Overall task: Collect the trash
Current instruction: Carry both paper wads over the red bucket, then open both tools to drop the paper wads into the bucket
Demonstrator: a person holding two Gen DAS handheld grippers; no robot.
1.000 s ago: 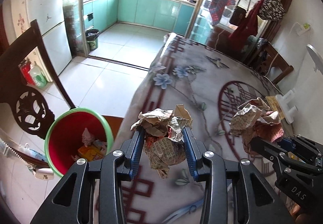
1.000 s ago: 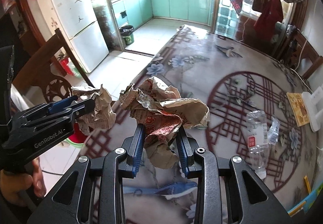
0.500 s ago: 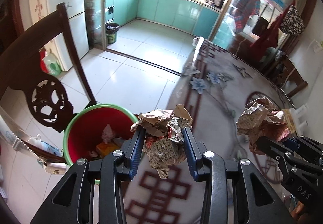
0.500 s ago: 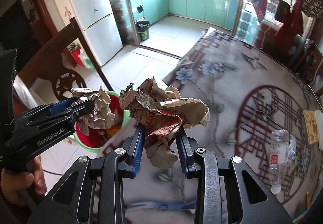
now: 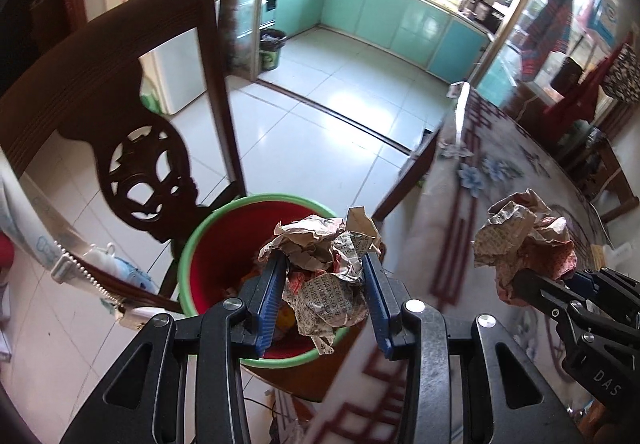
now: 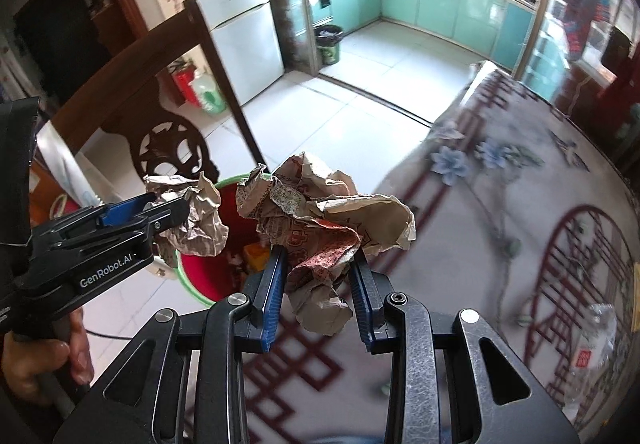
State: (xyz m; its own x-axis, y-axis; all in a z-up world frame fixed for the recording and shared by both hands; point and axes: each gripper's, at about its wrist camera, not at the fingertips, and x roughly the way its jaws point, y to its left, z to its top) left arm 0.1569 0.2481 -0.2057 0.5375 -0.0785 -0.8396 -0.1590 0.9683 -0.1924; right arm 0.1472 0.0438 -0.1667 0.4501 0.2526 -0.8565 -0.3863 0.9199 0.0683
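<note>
Table (image 6: 500, 211) is filling my right view; only there a clear bottle (image 6: 592, 348) is lying on it. Red bin (image 5: 224, 244) is now sitting under my left gripper (image 5: 324, 288), no longer off to the side. Left gripper is pinching a paper wad (image 5: 324, 276) over it; right gripper (image 6: 318, 284) is clamping another wad (image 6: 320, 215) over the table edge.

paper ball 1 (image 5: 324, 280): crumpled newsprint, up over bin
paper ball 2 (image 6: 324, 232): bigger, red print, near table edge
bin (image 5: 208, 244): red w/ green rim (trash inside)
</note>
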